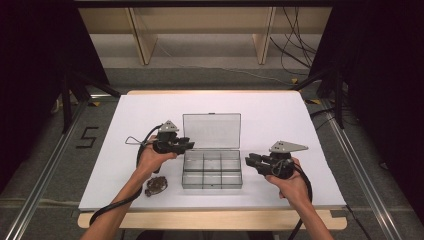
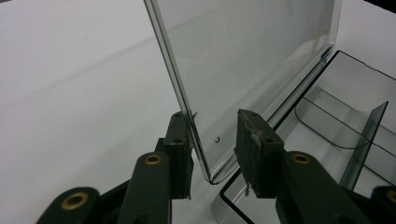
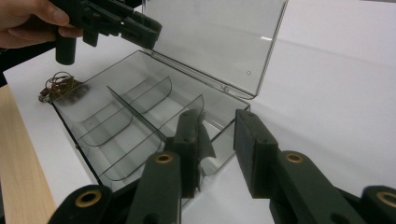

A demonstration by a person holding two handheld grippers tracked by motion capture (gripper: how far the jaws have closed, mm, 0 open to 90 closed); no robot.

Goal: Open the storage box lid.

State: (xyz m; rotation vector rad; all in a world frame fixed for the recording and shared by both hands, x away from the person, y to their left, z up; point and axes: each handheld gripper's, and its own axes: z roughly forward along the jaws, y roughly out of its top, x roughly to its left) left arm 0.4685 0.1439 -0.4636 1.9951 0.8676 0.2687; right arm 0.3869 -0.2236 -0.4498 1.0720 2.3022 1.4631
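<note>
Grey floor (image 1: 210, 75) (wooden shelving (image 1: 200, 30) behind)

Wide bare room on the white table sheet (image 1: 280, 112) right of and behind the clear plastic compartment box (image 1: 212, 170); upright clear lid (image 1: 211, 131) blocking its back, brown tangled bundle (image 1: 156, 186) front-left.

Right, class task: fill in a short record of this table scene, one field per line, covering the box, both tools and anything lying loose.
box: clear plastic compartment box, empty
lid: clear hinged lid, standing open
left tool: jaws astride lid's corner edge, gap on one side
right tool: jaws astride box's side wall, not pressing
loose item: small brown tangled wire bundle, on white table cover beside box
</note>
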